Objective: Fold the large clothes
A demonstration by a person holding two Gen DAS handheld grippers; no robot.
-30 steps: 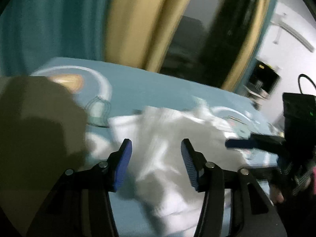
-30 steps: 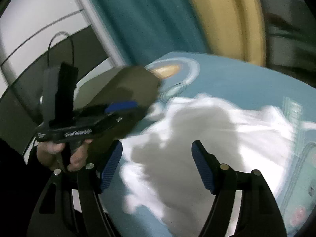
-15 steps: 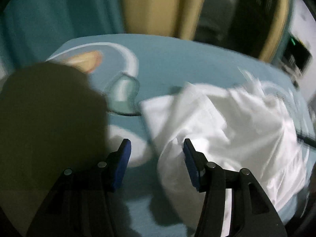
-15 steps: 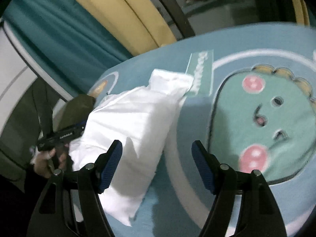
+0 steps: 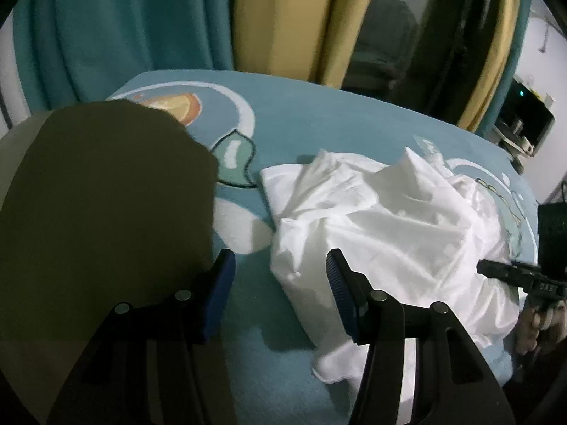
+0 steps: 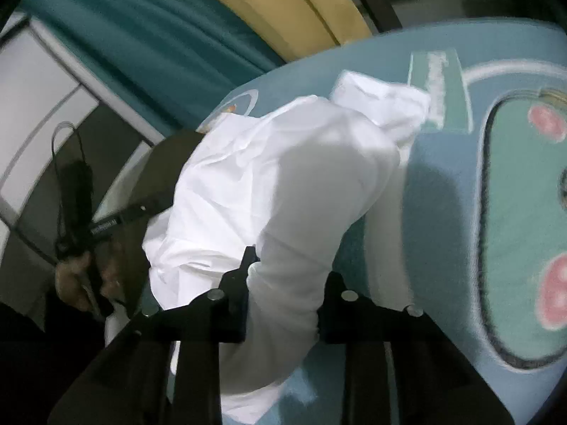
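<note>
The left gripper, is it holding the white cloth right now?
No: the left gripper has its jaws spread wide apart with nothing pinched between them, and the white cloth lies loose on the blue blanket.

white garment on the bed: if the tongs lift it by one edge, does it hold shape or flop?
Likely flops: the white garment lies crumpled in soft folds. Probably light, thin cloth. The right tongs already bunch a fold, so it may drape and slip unevenly.

right gripper (image 6: 287,272): black two-finger, white fabric bunched between its fingers, pads hidden by the cloth | crumpled white garment (image 6: 283,177): heaped on teal cartoon-print blanket (image 6: 443,212) | left gripper (image 6: 117,219): black, at left, held in a hand (image 6: 74,279), near the garment's edge | dark olive cloth (image 6: 159,163): under the garment's left side | teal and yellow curtains (image 6: 159,28): behind
</note>
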